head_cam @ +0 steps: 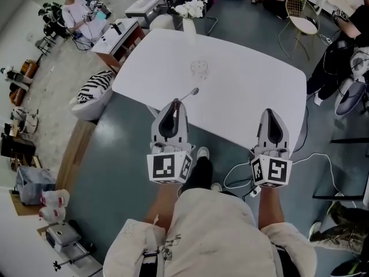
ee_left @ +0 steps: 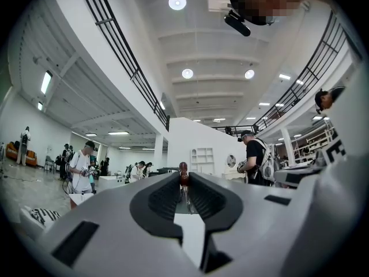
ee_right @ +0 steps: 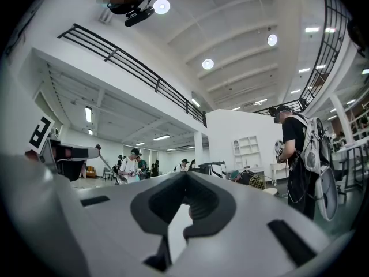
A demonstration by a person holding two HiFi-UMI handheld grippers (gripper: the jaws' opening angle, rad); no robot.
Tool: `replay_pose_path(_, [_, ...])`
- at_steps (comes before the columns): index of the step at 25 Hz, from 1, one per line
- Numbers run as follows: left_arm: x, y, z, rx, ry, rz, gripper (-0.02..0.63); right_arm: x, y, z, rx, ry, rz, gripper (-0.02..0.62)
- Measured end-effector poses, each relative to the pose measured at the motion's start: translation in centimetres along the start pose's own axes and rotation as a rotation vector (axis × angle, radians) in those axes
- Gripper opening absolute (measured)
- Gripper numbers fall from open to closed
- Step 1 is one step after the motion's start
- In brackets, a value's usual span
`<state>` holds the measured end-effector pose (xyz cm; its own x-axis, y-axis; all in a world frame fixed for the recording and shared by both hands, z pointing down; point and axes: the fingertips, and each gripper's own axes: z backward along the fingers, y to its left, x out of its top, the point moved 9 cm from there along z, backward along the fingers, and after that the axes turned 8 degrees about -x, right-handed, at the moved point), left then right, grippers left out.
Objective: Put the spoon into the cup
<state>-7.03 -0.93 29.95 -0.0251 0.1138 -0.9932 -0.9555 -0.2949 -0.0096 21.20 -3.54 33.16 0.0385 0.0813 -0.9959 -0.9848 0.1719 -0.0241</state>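
The white table (head_cam: 248, 91) lies ahead of both grippers. The left gripper (head_cam: 176, 104) is clamped on the spoon (head_cam: 189, 94), whose bowl projects forward; the clear cup (head_cam: 199, 68) stands farther ahead. The right gripper (head_cam: 271, 114) has its jaws together, empty.

The head view looks steeply down from above the person onto the white rectangular surface (head_cam: 248, 91). It is high enough to take in the whole top and the grey floor around it, with the left gripper (head_cam: 175, 105) and right gripper (head_cam: 272, 114) at the near edge. Each gripper view sits low, close behind its own grey jaws, and faces almost level across the hall. Both share the white partition wall with open shelves (ee_left: 202, 146) and the person in a black shirt with a backpack (ee_right: 297, 149). The thin metal spoon (ee_left: 183, 169) shows in the head and left gripper views.
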Motion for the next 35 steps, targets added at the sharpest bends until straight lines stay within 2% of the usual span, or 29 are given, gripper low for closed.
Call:
replay_pose_path(7, [-2.2,2.7,-5.5,-0.025,-0.001,0.033,0.043,-1.7,0.1,-5.3,-0.016,0.02,0.025,-0.012])
replay_pose_path(18, [-5.6,10.3,-14.5,-0.039,0.059,0.094,0.043,-4.4,3.5,-16.8,0.003,0.1,0.044,-0.012])
replay_pose_path(30, [-11.3,16.2,-22.9,-0.036,0.173,0.151,0.043,-8.7,5.7,-27.5,0.039,0.185,0.047,-0.012])
replay_pose_path(35, [-14.6,17.9,-25.1,-0.031,0.238,0.198,0.043,-10.8,6.6,-30.8,0.059,0.229,0.044,-0.012])
